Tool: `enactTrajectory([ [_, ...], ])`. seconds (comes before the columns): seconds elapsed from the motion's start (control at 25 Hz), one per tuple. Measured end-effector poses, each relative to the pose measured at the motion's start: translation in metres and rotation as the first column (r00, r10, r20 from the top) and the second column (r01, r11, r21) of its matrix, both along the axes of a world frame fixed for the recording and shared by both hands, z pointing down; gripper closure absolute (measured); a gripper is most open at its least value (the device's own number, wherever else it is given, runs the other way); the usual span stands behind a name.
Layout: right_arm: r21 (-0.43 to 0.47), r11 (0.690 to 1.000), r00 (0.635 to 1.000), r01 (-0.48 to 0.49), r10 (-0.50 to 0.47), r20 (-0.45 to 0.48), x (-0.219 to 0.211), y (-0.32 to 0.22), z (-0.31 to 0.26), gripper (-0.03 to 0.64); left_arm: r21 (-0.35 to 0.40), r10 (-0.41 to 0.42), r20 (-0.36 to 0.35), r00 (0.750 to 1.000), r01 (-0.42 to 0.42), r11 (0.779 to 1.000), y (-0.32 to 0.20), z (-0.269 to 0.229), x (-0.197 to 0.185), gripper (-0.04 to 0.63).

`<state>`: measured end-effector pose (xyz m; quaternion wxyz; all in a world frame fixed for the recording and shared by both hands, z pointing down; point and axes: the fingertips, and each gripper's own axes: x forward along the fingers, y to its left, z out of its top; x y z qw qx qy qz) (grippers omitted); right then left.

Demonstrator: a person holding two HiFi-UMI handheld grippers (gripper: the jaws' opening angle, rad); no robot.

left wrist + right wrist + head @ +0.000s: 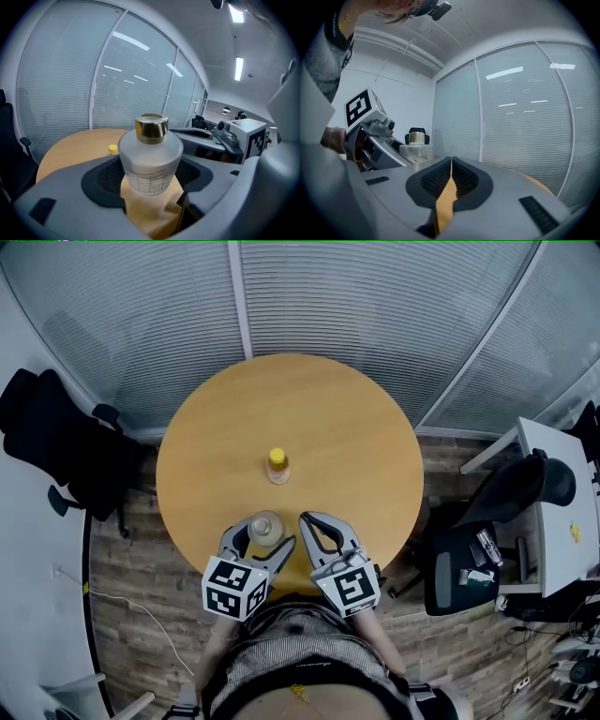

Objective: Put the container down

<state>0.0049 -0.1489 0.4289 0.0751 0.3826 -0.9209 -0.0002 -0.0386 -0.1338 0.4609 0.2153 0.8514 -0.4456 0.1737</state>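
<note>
A frosted glass container (265, 526) with a gold cap stands upright between the jaws of my left gripper (264, 539), near the front edge of the round wooden table (356, 427). In the left gripper view the container (150, 161) fills the gap, with both pads against its sides; the left gripper (150, 177) is shut on it. I cannot tell whether its base touches the table. Just to its right, my right gripper (307, 520) is shut and holds nothing. The right gripper view shows its jaws (451, 161) pressed together and the container (416, 147) off to the left.
A small bottle with a yellow cap (277, 465) stands at the table's middle, beyond the container. A black chair (56, 446) is at the left. Another chair (511, 488) and a white desk (562, 512) are at the right. Glass walls with blinds curve behind.
</note>
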Motion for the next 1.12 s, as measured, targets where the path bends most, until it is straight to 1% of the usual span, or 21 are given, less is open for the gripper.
enactTrajectory([
  [0.12, 0.005, 1.000, 1.000, -0.001, 0.001, -0.011, 0.000, 0.001, 0.000, 0.595, -0.001, 0.005, 0.003, 1.000, -0.005, 1.000, 0.000, 0.000, -0.001, 0.265],
  [0.28, -0.020, 1.000, 1.000, -0.019, 0.019, 0.005, 0.001, 0.002, 0.000, 0.595, 0.002, 0.015, 0.009, 1.000, -0.015, 1.000, -0.001, 0.000, -0.001, 0.265],
  [0.4, -0.010, 1.000, 1.000, -0.012, 0.012, -0.017, 0.001, 0.002, 0.003, 0.595, -0.001, 0.023, 0.010, 1.000, -0.023, 1.000, -0.002, 0.002, -0.001, 0.265],
  [0.52, -0.032, 0.999, 1.000, -0.031, 0.031, 0.000, 0.001, 0.002, 0.004, 0.595, 0.002, 0.035, 0.039, 0.999, -0.035, 0.999, -0.003, 0.005, 0.000, 0.265],
  [0.6, -0.023, 0.999, 0.999, -0.032, 0.032, -0.010, 0.003, 0.002, 0.004, 0.595, 0.003, 0.043, 0.054, 0.998, -0.043, 0.999, -0.003, 0.007, 0.001, 0.265],
  [0.68, -0.011, 1.000, 0.999, -0.030, 0.029, -0.026, 0.005, 0.002, 0.006, 0.595, 0.000, 0.049, 0.049, 0.998, -0.049, 0.999, -0.004, 0.009, 0.003, 0.265],
  [0.84, -0.031, 0.998, 0.998, -0.053, 0.052, -0.019, 0.008, -0.001, 0.008, 0.595, -0.004, 0.067, 0.047, 0.997, -0.067, 0.998, -0.007, 0.016, 0.006, 0.265],
  [1.12, -0.030, 0.997, 0.997, -0.068, 0.067, -0.043, 0.009, -0.007, 0.013, 0.595, -0.024, 0.085, 0.038, 0.996, -0.084, 0.996, -0.014, 0.033, 0.007, 0.265],
])
